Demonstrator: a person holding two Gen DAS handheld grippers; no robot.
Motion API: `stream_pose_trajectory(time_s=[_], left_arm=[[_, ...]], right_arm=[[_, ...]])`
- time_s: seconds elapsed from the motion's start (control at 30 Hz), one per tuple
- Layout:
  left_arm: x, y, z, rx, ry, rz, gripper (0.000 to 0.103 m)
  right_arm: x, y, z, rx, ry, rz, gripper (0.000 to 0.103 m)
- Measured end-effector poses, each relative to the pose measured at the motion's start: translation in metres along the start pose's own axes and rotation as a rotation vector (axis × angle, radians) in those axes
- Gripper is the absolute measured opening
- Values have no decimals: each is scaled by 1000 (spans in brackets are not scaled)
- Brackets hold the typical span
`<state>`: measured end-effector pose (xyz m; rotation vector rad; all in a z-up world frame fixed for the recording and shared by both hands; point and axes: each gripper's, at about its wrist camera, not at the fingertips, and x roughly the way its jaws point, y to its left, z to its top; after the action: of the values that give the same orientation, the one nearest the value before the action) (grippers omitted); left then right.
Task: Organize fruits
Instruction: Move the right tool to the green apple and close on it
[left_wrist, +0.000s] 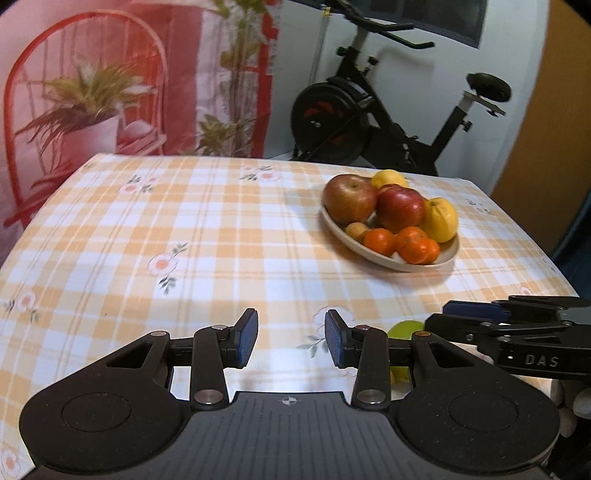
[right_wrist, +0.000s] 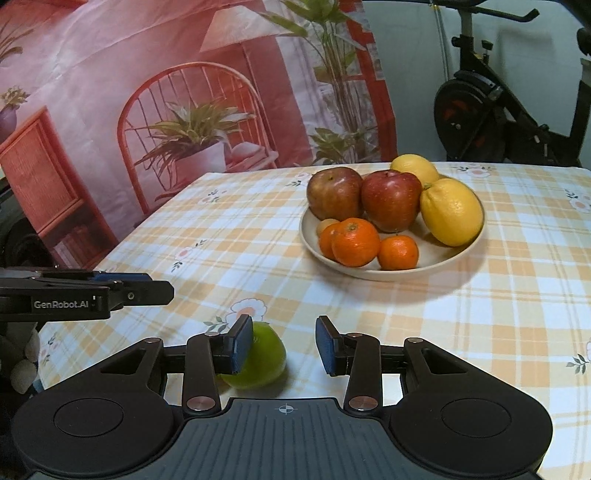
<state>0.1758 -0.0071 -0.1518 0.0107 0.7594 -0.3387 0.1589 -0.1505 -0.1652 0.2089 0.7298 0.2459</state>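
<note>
resting on the checked tablecloth (right_wrist: 480, 332) near the table's front edge, a green fruit (right_wrist: 266, 356) lies loose, well apart from the plate (right_wrist: 436, 264) that holds the other fruit farther back. the right gripper (right_wrist: 283, 345) hangs just above and beside this green fruit; its jaws stand a little apart with nothing between them, and the left blue pad (right_wrist: 242, 343) overlaps the fruit's near side in this view, though i cannot tell whether it touches. the left gripper (left_wrist: 291, 341) hovers over bare cloth, its jaws likewise slightly parted and gripping nothing; in its own view the green fruit (left_wrist: 406, 329) peeks out behind its right finger, with the right gripper (left_wrist: 448, 312) reaching in from the side. on the plate (left_wrist: 448, 254) sit two red apples (right_wrist: 390, 199), two lemons (right_wrist: 451, 211), three small oranges (right_wrist: 355, 242) and a small tan fruit (right_wrist: 325, 226) tucked behind them. an exercise bike (left_wrist: 369, 110) stands behind the table, beside a printed backdrop (right_wrist: 147, 110) of a chair and plants.
</note>
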Motion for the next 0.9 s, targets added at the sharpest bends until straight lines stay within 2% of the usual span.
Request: stream_pose_trajectory(time_s=[0.57,0.9], left_arm=[[-3,20,-11,-80,-7,-16,43],[-6,22,-13,-88,-17,-25,44]], right_arm=[[9,30,-3,-62,59,55,39],[19,37,-6,-45,104,93,42]])
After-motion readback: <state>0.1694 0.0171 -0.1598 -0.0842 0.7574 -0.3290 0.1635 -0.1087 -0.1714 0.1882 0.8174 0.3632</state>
